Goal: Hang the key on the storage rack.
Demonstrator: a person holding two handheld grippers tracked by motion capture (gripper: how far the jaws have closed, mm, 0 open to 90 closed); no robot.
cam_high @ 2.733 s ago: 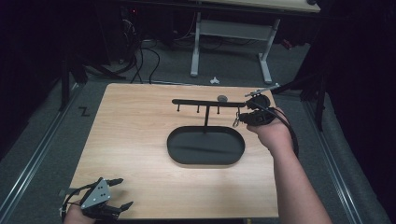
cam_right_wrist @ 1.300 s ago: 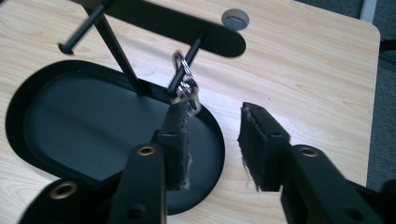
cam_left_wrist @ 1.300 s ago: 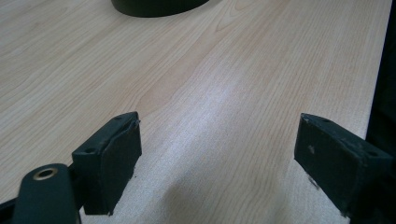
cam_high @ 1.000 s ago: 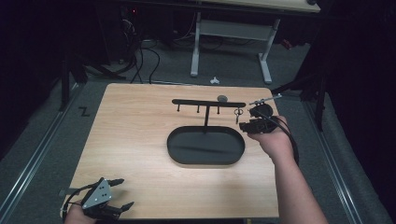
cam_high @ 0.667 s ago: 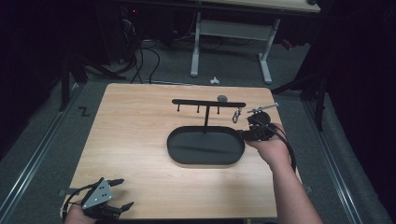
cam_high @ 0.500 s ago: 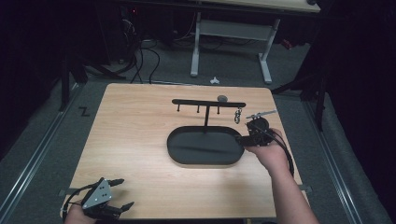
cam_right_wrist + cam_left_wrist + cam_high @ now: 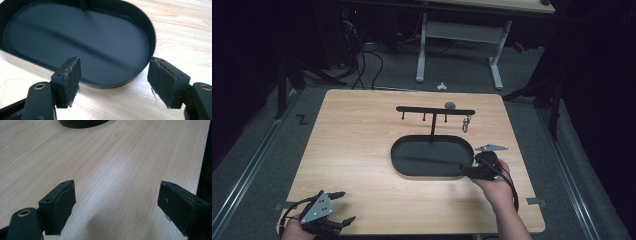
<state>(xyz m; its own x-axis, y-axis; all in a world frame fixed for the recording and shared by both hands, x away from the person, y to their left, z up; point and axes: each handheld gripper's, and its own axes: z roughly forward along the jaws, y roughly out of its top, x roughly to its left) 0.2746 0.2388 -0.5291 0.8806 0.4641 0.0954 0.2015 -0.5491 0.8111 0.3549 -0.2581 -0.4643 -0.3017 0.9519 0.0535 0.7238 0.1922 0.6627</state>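
One black oval metal tray [image 7: 412,160] with a T-shaped hook stand [image 7: 435,111] sits mid-surface [image 7: 357,150], long axis left-to-right, one silver keyring [image 7: 466,123] hanging, right tongs [image 7: 466,171] just opened, empty, at its right end, left tongs [image 7: 343,206] open.

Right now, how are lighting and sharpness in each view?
High view: dim, surroundings nearly black, table evenly lit. Left gripper view: bright sheen on the wood, near jaws soft. Right gripper view: black tray slightly blurred, its far rim most.

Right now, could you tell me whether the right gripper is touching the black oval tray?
Apart. In the right gripper view, the right gripper has its jaws open with bare table between its pads and the black oval tray rim.
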